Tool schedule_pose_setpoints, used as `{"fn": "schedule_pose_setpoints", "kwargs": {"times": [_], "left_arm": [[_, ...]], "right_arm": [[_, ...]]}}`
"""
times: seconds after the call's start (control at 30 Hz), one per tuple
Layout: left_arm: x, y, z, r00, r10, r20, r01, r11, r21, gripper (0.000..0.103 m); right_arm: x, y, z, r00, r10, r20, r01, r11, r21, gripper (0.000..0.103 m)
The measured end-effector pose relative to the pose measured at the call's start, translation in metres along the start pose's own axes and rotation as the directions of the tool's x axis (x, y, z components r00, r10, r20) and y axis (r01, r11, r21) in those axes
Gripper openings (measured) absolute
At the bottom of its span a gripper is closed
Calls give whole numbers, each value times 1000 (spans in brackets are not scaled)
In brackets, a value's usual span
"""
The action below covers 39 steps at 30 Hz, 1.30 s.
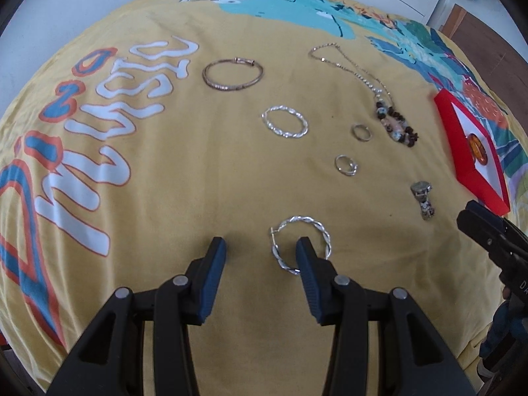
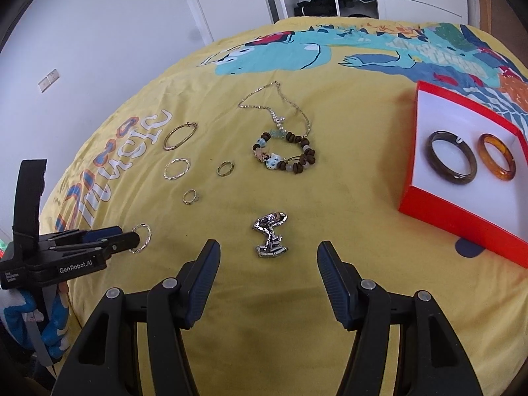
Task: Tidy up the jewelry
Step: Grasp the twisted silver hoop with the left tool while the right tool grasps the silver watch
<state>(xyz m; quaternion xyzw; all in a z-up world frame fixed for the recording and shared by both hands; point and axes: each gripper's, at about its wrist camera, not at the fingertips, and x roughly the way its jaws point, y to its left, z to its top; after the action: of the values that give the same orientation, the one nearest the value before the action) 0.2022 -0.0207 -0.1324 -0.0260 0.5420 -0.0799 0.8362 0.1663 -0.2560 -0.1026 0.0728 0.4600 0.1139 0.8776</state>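
Your left claw [image 1: 260, 246] stands wide apart over the yellow bedspread [image 1: 184, 178], gripping nothing. Its right finger [image 1: 305, 257] sits inside the twisted silver hoop [image 1: 302, 246], with the hoop's rim lying just beside it; whether they touch is unclear. Take that hoop as the landmark.

Beyond it lies a second twisted silver hoop [image 1: 284, 121], and farther still a rose-gold bangle [image 1: 233, 73]. Off to the hoop's right and farther away sit 2 small rings: the near ring [image 1: 346, 165] and the far ring [image 1: 361, 132]. Past the far ring is a beaded bracelet [image 1: 396, 125], overlapping the loop of a thin chain necklace [image 1: 343, 61].

Well to the hoop's right, a crumpled silver link bracelet [image 2: 270, 239] lies just ahead of your right claw [image 2: 268, 255], between the lines of its 2 fingers and untouched. That claw is also spread wide and holds nothing.

Farthest right of the hoop sits the red box [image 2: 409, 198] with a white lining. Inside it, a dark brown bangle [image 2: 452, 157] and an amber bangle [image 2: 496, 156] lie flat, side by side and nearly touching.
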Motion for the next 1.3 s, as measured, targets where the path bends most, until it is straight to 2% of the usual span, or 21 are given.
{"fn": "schedule_pose_setpoints", "kwargs": {"times": [0.1,0.27,0.47,0.6,0.97,1.1,1.3], "left_arm": [[3,0,0,1000,-6,-2,6,1000,-3,41],[6,-1,-2,1000,13,2,-13,1000,14,26],[9,-7,-4,999,38,14,-39,997,63,13],[10,-8,-4,998,50,25,-52,995,84,7],[6,-6,-4,999,43,33,-46,996,74,5],[4,-6,-5,998,40,39,-43,996,76,4],[-7,-4,-5,998,33,56,-37,997,68,4]], "right_arm": [[12,1,4,1000,6,-9,-6,1000,-3,60],[36,-2,9,999,8,-36,-8,1000,3,60],[57,-5,11,998,18,-58,-16,1000,19,50],[66,0,13,998,25,-64,-25,1000,12,40],[74,-5,19,996,73,-41,-67,988,141,37],[77,-4,21,998,45,-48,-38,987,154,18],[74,3,22,998,31,-61,-24,994,106,15]]}}
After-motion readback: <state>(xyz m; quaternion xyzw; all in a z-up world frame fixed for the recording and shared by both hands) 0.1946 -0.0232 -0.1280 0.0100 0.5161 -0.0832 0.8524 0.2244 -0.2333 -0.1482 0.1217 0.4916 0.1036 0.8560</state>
